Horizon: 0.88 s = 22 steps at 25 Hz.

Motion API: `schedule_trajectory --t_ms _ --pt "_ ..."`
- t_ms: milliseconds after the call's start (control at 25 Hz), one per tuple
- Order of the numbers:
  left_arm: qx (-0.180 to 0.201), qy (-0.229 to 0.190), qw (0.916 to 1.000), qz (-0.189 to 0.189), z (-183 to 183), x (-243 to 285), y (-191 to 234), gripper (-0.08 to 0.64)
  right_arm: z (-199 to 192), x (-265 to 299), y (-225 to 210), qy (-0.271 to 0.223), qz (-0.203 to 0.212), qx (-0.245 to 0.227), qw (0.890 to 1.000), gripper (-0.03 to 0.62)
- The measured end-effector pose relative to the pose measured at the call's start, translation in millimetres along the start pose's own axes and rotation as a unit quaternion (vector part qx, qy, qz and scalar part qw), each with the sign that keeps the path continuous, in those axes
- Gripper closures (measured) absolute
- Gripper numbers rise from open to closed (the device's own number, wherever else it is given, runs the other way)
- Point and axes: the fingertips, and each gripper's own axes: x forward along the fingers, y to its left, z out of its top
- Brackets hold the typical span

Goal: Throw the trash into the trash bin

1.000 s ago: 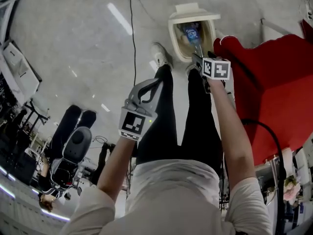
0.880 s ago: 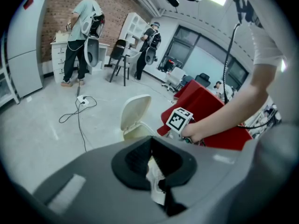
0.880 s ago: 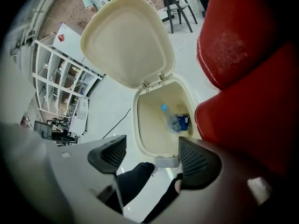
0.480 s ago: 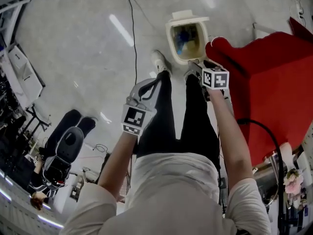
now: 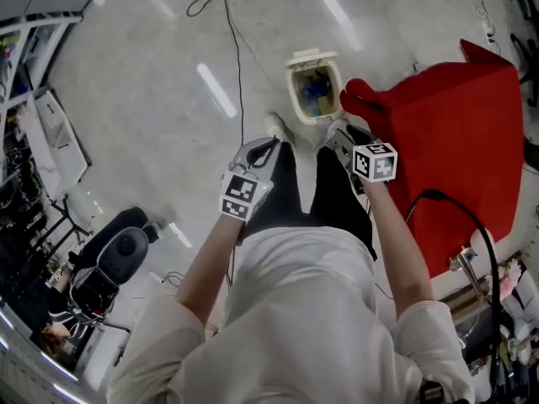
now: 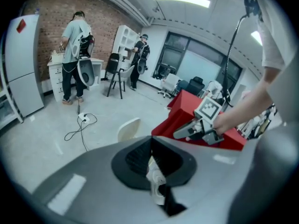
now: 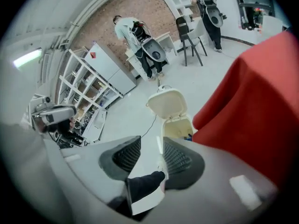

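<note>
Grey polished floor [image 5: 152,99], ceiling lights reflected in it, with a dark cable [image 5: 238,57] trailing across. Brick back wall in both gripper views, people standing at white furniture there.

Trash bin [image 5: 292,87]: cream, on the floor, lid flipped open, just beside the near corner of the red-draped table [image 5: 455,133]. Blue trash [image 5: 316,91] lies inside the bin. In the right gripper view the bin shows beyond the jaw tips, a blue scrap at its rim beside the red cloth.

Person stands just short of the bin, in black trousers, one white shoe [image 5: 275,126] near the bin's base.

Left gripper [image 6: 151,146]: pads meet at the tips and nothing is pinched. The pale shape in the slot below the tips is the shoe on the floor beyond. It is held over the person's left leg in the head view.

Right gripper [image 7: 151,143]: jaws closing, now with a narrow gap. Nothing is between the pads; only floor, trouser leg and shoe show through. It is held above the floor, short of the bin, close to the red cloth.

Black office chair [image 5: 118,255] stands well apart, toward the lower left edge of the floor.
</note>
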Motion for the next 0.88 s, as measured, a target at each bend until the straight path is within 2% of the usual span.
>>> schedule_trajectory --t_ms 80,320,440,720,880 --pt "0.003 -0.005 1.0 -0.001 10.2 -6.3 -6.1 0.555 8.4 -24.2 9.4 -0.022 0.002 -0.004 1.0 0.446" --pt "-0.003 -0.024 0.9997 -0.005 30.0 -21.0 -18.2 0.554 22.0 -82.4 31.9 -0.072 0.0 -0.037 0.997 0.527" --pt "0.008 -0.024 0.9997 -0.008 35.2 -29.1 -27.7 0.554 29.4 -108.8 39.8 -0.104 -0.002 -0.042 0.994 0.589" --pt "0.003 -0.033 0.9994 -0.014 54.5 -52.7 -50.1 0.554 45.6 -162.3 67.2 -0.159 0.013 -0.075 0.984 0.589" --pt "0.003 -0.044 0.999 -0.014 59.5 -57.7 -57.8 0.554 48.4 -180.4 69.5 -0.18 0.016 -0.072 0.981 0.591"
